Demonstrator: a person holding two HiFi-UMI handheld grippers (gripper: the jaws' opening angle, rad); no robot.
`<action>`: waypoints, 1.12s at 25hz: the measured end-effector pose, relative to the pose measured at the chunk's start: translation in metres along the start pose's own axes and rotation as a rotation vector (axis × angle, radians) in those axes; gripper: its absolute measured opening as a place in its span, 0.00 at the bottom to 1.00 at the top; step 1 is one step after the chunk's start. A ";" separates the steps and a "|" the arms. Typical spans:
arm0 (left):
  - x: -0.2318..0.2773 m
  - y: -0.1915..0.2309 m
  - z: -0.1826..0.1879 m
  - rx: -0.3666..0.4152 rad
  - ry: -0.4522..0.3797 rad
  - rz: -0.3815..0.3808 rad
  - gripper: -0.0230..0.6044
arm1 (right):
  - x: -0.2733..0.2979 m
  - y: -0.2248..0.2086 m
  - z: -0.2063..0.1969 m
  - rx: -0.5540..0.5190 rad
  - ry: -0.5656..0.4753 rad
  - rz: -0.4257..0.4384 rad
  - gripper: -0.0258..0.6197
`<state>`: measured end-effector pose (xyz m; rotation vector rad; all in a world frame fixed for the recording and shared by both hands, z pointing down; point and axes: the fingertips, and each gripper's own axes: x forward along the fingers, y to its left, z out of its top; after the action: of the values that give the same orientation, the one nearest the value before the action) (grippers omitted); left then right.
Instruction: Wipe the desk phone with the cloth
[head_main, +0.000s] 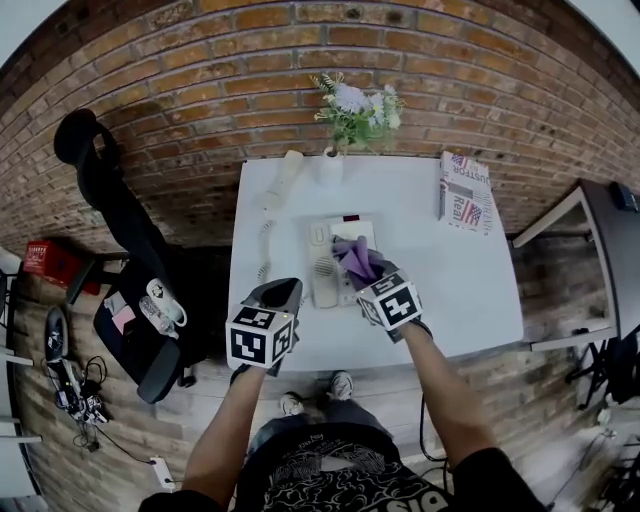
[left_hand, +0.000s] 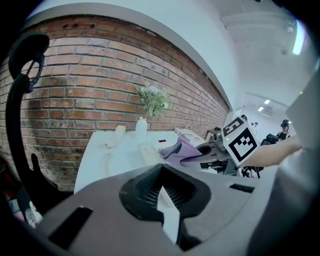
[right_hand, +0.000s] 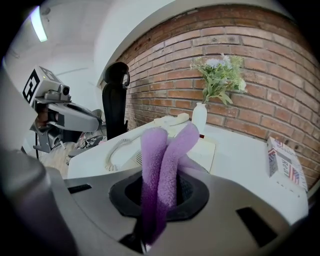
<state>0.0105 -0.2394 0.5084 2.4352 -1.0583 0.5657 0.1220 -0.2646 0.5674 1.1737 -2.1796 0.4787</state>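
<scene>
- The right tongs (head_main: 368, 275) clamp the purple cloth (head_main: 352, 255) and hold it down on the desk phone (head_main: 322, 282), mid-bench (head_main: 450, 280), to wipe it.
- The left tongs (head_main: 280, 295) hover at the bench's front edge, seemingly closed and empty, clear of the wiping.

Free room and obstructions on the white table (head_main: 450, 280): the right half of the top is bare from the desk phone (head_main: 322, 270) to the right edge, open from the front; a magazine (head_main: 465, 190) lies flat at the back right corner; a vase (head_main: 331, 166) of flowers stands against the brick wall (head_main: 200, 110), just behind the phone, closing the rear approach; the handset (head_main: 283, 180) lies at back left, its coiled cord (head_main: 265, 250) trailing down the narrow left strip; the right gripper (head_main: 362, 272), clamped on the purple cloth (head_main: 350, 252), occupies the phone's right side; the left gripper (head_main: 283, 293), jaws together, stands at the front left edge; a black chair (head_main: 110, 195) crowds the left flank; a second table (head_main: 605, 270) stands apart at right.
</scene>
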 end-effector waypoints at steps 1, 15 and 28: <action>-0.001 -0.001 -0.001 0.001 0.000 -0.005 0.05 | -0.001 0.002 -0.003 0.006 0.002 -0.003 0.11; -0.023 0.001 -0.019 0.009 0.002 -0.064 0.05 | -0.019 0.037 -0.045 0.096 0.028 -0.056 0.11; -0.022 -0.010 -0.014 0.029 -0.004 -0.107 0.05 | -0.036 0.056 -0.066 0.091 0.068 -0.066 0.11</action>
<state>0.0019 -0.2133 0.5061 2.5014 -0.9203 0.5449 0.1126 -0.1746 0.5915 1.2548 -2.0734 0.5864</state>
